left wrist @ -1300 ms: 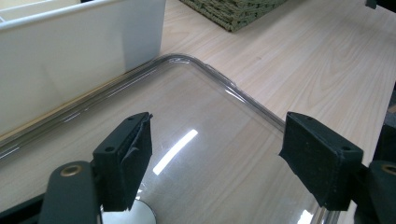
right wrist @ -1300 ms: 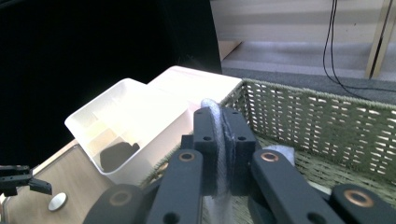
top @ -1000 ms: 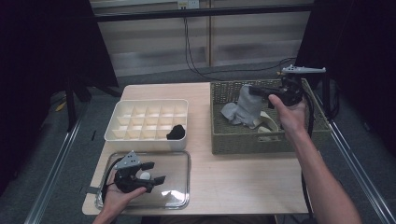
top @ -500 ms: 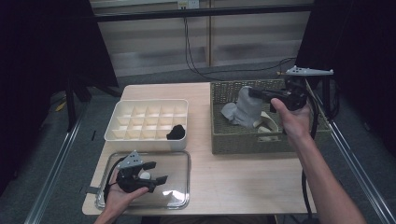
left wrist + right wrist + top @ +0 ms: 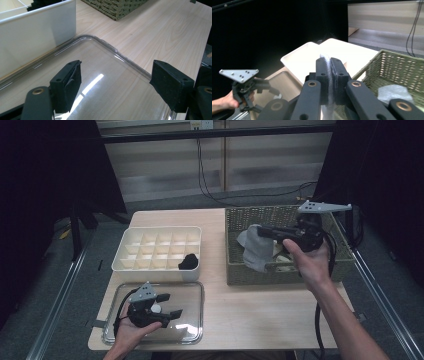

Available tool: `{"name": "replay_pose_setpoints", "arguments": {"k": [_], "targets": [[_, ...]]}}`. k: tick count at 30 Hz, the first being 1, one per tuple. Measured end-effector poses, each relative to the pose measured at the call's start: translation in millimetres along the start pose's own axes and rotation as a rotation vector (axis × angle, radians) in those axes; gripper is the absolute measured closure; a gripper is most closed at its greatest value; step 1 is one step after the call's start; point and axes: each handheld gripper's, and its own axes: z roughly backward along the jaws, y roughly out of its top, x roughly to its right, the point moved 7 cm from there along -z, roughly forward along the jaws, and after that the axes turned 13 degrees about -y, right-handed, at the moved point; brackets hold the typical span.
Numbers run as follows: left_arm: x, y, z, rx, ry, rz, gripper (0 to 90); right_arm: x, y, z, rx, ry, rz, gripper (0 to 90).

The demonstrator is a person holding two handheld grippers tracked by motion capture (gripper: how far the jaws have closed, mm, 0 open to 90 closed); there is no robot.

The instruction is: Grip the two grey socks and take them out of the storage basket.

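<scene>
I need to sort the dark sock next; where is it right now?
In the high view, the dark sock lies in a front-right compartment of the white divided box, left of the wicker basket and just behind the clear tray.

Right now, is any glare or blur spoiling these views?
Left gripper view: a bright glare streak on the clear lid. Right gripper view: sharp on the hand-held gripper, nipped grey cloth faint. High view: dark surroundings, table evenly lit.

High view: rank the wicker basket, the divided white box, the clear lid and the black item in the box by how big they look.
1. Wicker basket
2. White box and clear lid: they look about alike, and the lid lies nearer the camera, so no ranking.
3. Black item
</scene>
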Motion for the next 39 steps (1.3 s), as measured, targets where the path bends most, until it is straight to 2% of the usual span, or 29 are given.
{"name": "replay_pose_setpoints", "arguments": {"k": [7, 13, 18, 22, 25, 30, 34, 35, 39], "targets": [[3.3, 3.3, -1.9, 0.004, -0.003, -0.011, 24.7, -17.3, -22.5, -7.4, -0.033, 0.022, -0.002, 85.8], [7.7, 9.7, -6.0, 0.014, -0.006, -0.031, 29.1, -31.4, -45.1, -17.5, -0.058, 0.050, -0.020, 85.8], [15.8, 19.1, -12.4, 0.038, -0.044, -0.039, 36.9, -40.8, -68.5, -34.6, -0.107, 0.069, -0.009, 85.9], [15.5, 22.1, -22.3, 0.020, -0.058, -0.047, 46.5, -44.7, -93.0, -50.5, -0.139, 0.100, -0.033, 85.9], [16.5, 26.3, -30.3, 0.012, -0.076, -0.059, 54.3, -44.4, -108.8, -58.2, -0.168, 0.103, -0.048, 85.9], [22.7, 36.2, -44.4, 0.022, -0.128, -0.064, 65.5, -40.4, -132.5, -63.6, -0.182, 0.090, -0.078, 85.8], [26.2, 41.0, -67.2, -0.018, -0.147, -0.085, 66.1, -28.1, -149.3, -63.9, -0.211, 0.057, -0.115, 85.8], [26.2, 41.0, -67.2, -0.018, -0.147, -0.085, 65.9, -28.1, -149.3, -63.9, -0.211, 0.057, -0.115, 85.8], [30.9, 45.5, -83.4, -0.036, -0.166, -0.088, 64.9, -13.7, -155.2, -59.2, -0.210, 0.018, -0.125, 85.7]]}}
